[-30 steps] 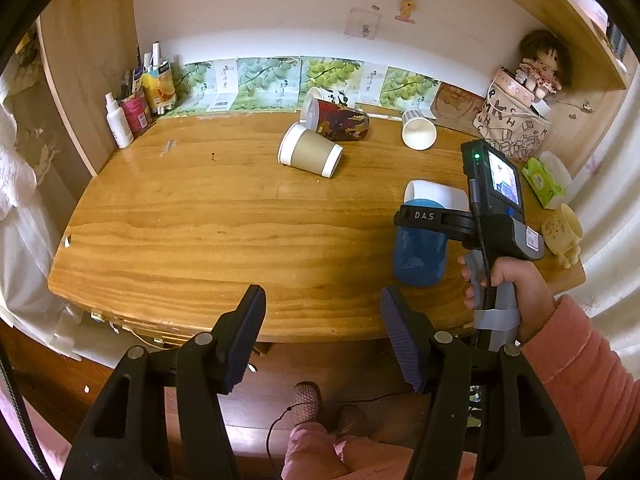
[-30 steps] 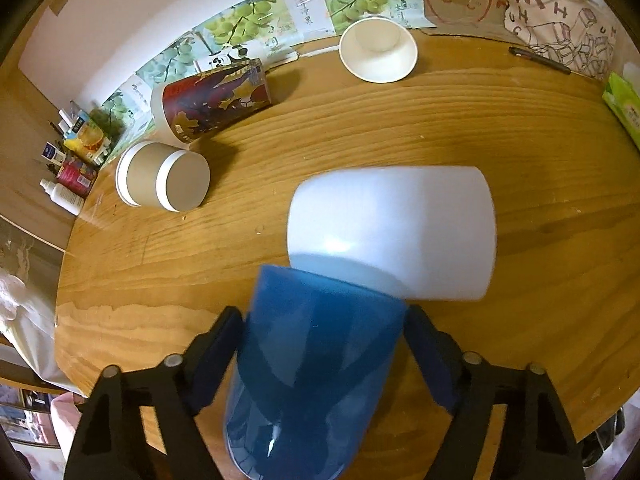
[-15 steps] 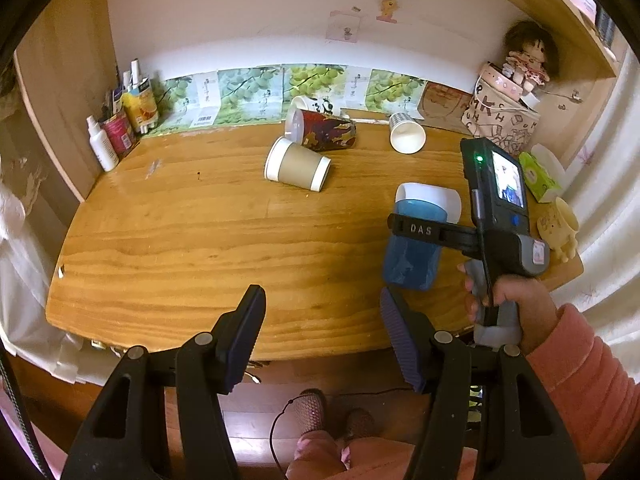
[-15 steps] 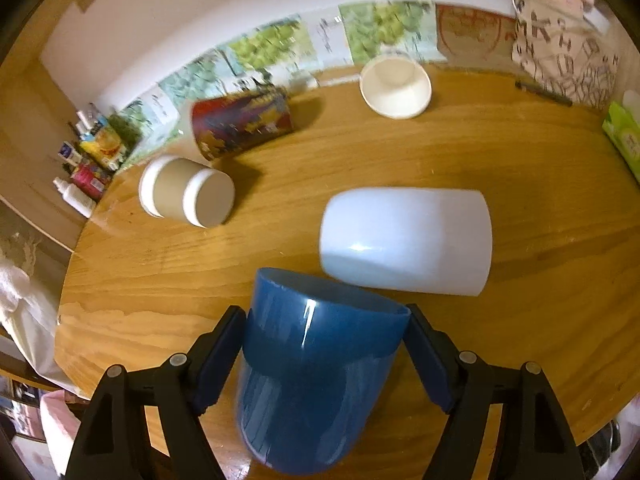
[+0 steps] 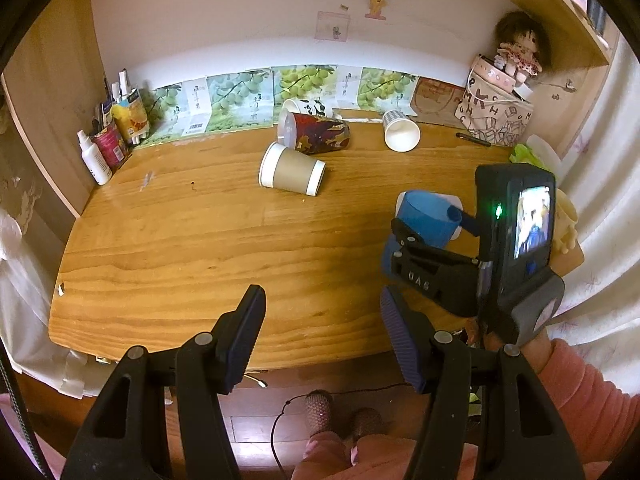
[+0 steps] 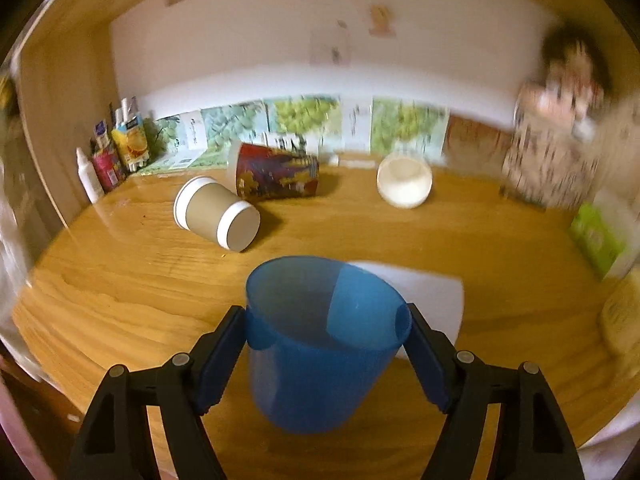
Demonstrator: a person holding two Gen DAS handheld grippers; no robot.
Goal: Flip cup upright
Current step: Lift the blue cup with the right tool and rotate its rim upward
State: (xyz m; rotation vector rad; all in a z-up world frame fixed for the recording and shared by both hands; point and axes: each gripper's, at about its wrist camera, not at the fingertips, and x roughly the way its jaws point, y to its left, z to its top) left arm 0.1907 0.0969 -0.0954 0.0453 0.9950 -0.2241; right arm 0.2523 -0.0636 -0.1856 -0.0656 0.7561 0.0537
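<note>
Tipped from its side a second ago, the blue cup now stands mouth-up, pinched near its rim by the right hand-held gripper just above the bench, directly in front of the white cup lying on its side. Gripping at the rim likely let the wrist roll it upright. The left hand-held gripper hangs spread and empty at the bench's near edge. "DAS" is legible on the right gripper's body.
</note>
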